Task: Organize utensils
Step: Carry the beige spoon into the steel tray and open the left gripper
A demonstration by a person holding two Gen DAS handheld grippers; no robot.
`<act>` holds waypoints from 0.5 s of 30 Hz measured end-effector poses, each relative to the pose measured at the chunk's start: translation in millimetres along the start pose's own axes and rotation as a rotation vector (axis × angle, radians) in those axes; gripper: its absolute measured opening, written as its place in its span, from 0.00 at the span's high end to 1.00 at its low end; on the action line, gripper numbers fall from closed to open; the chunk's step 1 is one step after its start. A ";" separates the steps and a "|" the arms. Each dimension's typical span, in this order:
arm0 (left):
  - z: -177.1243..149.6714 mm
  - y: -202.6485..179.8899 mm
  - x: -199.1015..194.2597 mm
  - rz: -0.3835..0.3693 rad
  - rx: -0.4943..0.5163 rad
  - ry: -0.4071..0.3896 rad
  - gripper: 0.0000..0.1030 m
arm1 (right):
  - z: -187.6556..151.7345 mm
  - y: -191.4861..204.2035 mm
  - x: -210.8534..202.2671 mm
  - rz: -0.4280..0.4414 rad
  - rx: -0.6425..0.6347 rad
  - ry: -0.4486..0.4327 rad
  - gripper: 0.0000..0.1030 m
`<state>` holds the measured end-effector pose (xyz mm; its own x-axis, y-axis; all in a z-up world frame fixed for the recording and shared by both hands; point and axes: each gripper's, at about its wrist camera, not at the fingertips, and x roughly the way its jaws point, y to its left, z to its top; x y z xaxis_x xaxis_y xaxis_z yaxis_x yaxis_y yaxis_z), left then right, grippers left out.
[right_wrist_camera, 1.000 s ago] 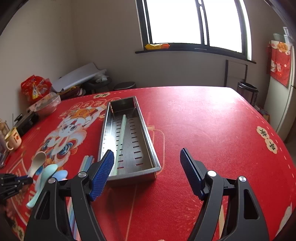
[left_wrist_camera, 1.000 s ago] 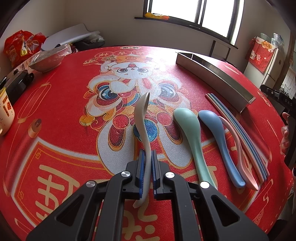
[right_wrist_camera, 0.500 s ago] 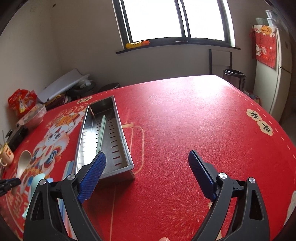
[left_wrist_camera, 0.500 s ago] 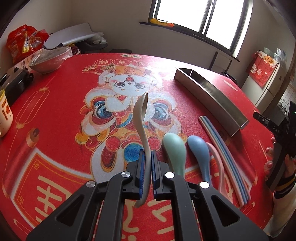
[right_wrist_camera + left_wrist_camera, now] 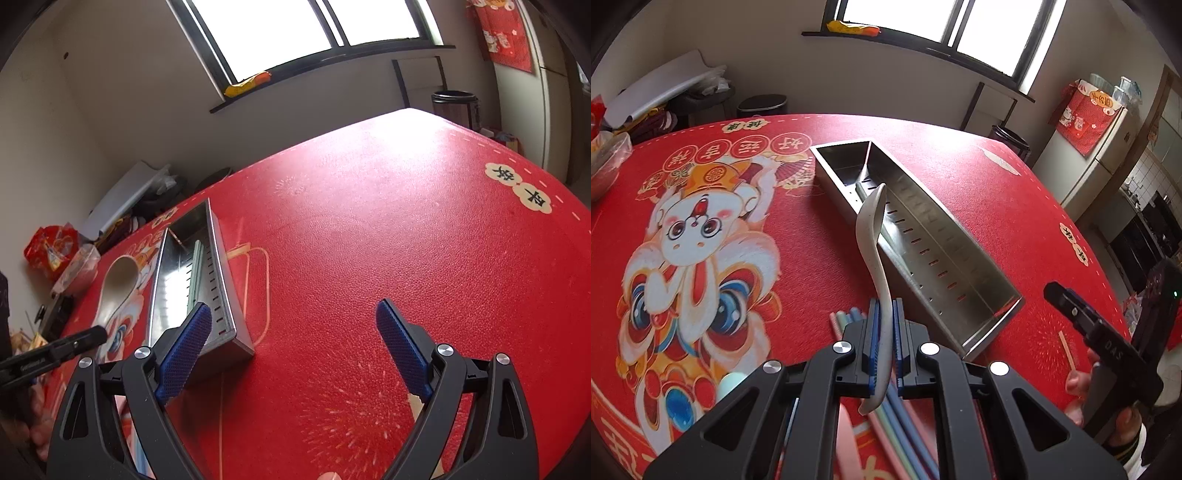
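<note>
We have the left claw [image 5: 884, 345] clamped on the handle of the beige spoon [image 5: 873, 236], its blue ribbed pads pressing both flanks; the bowl stands raised and forward, over the near long wall of the steel tray [image 5: 993, 275]; the spoon hangs clear of the surface [image 5: 820, 258]. The right claw [image 5: 291, 352] is spread wide with nothing between its pads, hovering above bare red cloth beside the tray's end. We judge the step in hand to be the carry to the tray; the next move calls for aligning the spoon with the tray's long axis, lowering it inside, then releasing. The spoon is smooth, matte plastic with a curved neck; the tray is a long, narrow, brushed-metal trough with slotted floor, already holding a pale green chopstick [image 5: 195, 273]; further pastel chopsticks [image 5: 849, 319] lie below the left claw; the cloth is pebbled and printed.
</note>
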<state>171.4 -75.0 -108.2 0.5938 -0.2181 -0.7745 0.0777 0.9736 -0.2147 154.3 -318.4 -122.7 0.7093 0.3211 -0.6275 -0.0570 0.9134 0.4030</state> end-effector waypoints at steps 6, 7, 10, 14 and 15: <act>31.0 -22.8 37.9 0.009 -0.032 0.071 0.93 | -1.6 3.5 -2.3 0.005 -0.012 -0.006 0.15; 34.8 -24.4 43.9 0.012 -0.042 0.084 0.93 | -2.1 4.6 -2.3 0.006 -0.016 -0.006 0.15; 44.6 -26.3 57.7 0.029 -0.064 0.108 0.93 | -2.1 5.2 -1.6 0.004 -0.017 0.002 0.15; 52.2 -27.0 72.5 0.050 -0.073 0.135 0.93 | -2.2 3.6 -1.6 0.007 -0.003 0.004 0.15; 53.5 -28.2 75.7 0.054 -0.070 0.140 0.93 | -1.7 3.1 -1.2 0.008 -0.001 0.007 0.15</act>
<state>257.0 -115.4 -128.9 0.4776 -0.1778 -0.8604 -0.0104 0.9781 -0.2079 152.1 -315.5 -121.9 0.7042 0.3305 -0.6284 -0.0637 0.9109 0.4077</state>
